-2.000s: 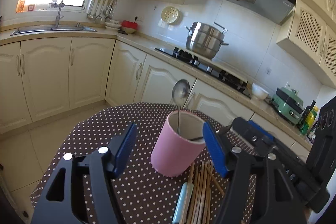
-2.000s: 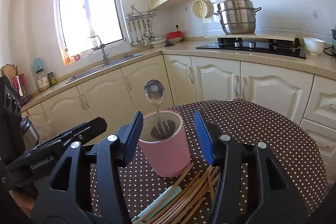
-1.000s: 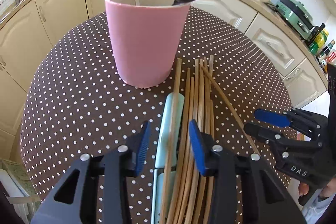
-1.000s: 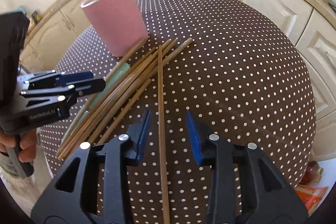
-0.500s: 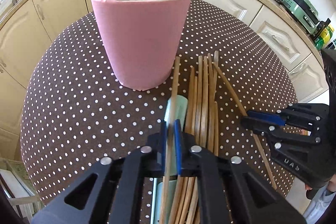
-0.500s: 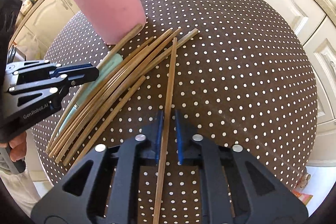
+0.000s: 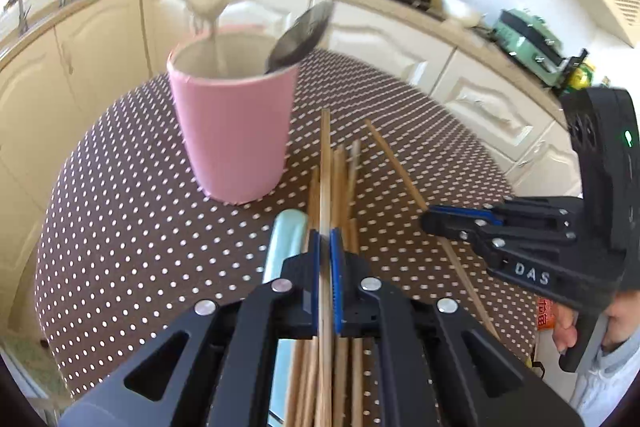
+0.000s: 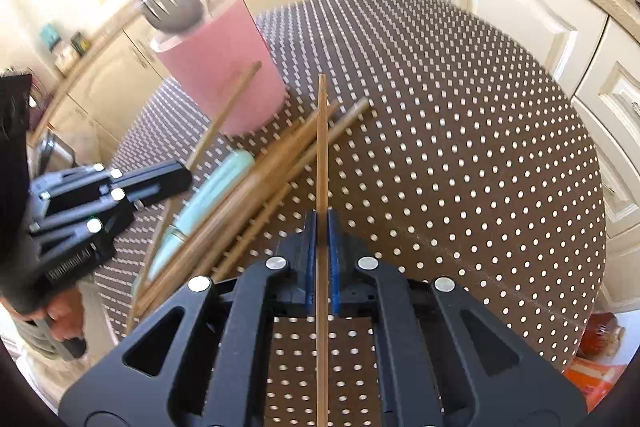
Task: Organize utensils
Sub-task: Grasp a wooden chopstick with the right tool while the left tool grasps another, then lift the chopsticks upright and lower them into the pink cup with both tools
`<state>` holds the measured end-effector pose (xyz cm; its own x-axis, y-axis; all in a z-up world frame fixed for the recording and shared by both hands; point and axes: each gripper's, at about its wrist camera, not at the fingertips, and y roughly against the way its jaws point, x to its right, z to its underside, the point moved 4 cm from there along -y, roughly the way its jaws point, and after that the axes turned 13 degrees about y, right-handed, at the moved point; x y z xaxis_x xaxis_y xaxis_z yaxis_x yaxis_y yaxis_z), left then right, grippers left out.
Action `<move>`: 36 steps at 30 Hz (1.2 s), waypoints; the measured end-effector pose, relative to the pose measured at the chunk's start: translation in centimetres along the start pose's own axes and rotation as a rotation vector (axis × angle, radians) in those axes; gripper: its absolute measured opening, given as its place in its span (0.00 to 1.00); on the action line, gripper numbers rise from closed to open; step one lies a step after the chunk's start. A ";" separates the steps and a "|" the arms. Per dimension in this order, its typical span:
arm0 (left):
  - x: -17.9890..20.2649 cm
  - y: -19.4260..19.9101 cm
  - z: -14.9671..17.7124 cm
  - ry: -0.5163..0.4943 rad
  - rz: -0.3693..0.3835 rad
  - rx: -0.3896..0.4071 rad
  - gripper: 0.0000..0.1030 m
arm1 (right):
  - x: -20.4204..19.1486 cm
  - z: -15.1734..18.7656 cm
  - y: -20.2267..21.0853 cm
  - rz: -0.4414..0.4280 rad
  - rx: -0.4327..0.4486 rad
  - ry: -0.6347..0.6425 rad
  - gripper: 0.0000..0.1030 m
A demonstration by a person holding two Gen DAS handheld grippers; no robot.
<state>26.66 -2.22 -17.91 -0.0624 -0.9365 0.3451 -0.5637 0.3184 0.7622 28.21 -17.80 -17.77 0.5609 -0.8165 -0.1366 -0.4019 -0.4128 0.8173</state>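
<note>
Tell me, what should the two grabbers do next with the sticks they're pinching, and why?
Probably carry them over the pink cup and drop them in. The left gripper and right gripper are each shut on one chopstick, and the cup already holds spoons.

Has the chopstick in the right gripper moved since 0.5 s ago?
Yes. The chopstick held by the right gripper has come up off the table; its tip now crosses over the pile beside the pink cup.
</note>
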 end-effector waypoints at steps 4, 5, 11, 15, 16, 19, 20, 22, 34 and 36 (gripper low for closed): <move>1.4 2.3 0.3 -0.039 0.090 0.081 0.05 | -0.1 -0.8 2.4 -0.030 0.103 -0.001 0.06; 1.7 3.0 0.3 -0.053 0.103 0.106 0.05 | -0.2 -1.2 3.1 -0.037 0.135 -0.002 0.06; 3.2 6.8 1.0 -0.134 0.201 0.285 0.05 | -0.8 -2.3 7.2 -0.012 0.303 -0.005 0.06; 4.2 8.9 0.4 -0.159 0.260 0.418 0.05 | -1.8 -3.7 9.1 -0.004 0.414 -0.007 0.06; 4.1 9.6 0.3 -0.159 0.268 0.458 0.05 | -1.9 -4.0 9.3 -0.002 0.442 -0.007 0.06; 3.5 11.1 -0.6 -0.132 0.265 0.568 0.05 | -2.2 -5.2 9.8 -0.001 0.501 -0.016 0.06; 3.1 11.6 -1.2 -0.113 0.262 0.605 0.05 | -2.2 -5.5 10.1 0.002 0.518 -0.017 0.06; 2.2 12.4 -2.2 -0.073 0.249 0.683 0.05 | -2.5 -6.5 10.3 0.009 0.553 -0.012 0.06; -1.4 15.0 -8.3 0.087 0.156 0.991 0.05 | -3.3 -12.7 10.8 0.101 0.772 0.024 0.06; -1.6 14.8 -9.6 0.099 0.142 1.012 0.05 | -3.0 -13.8 10.5 0.105 0.794 0.028 0.06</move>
<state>26.32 5.41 -1.99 -0.1408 -0.8690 0.4744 -0.9896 0.1099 -0.0924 32.29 -14.07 -1.08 0.5049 -0.8612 -0.0583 -0.8430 -0.5065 0.1812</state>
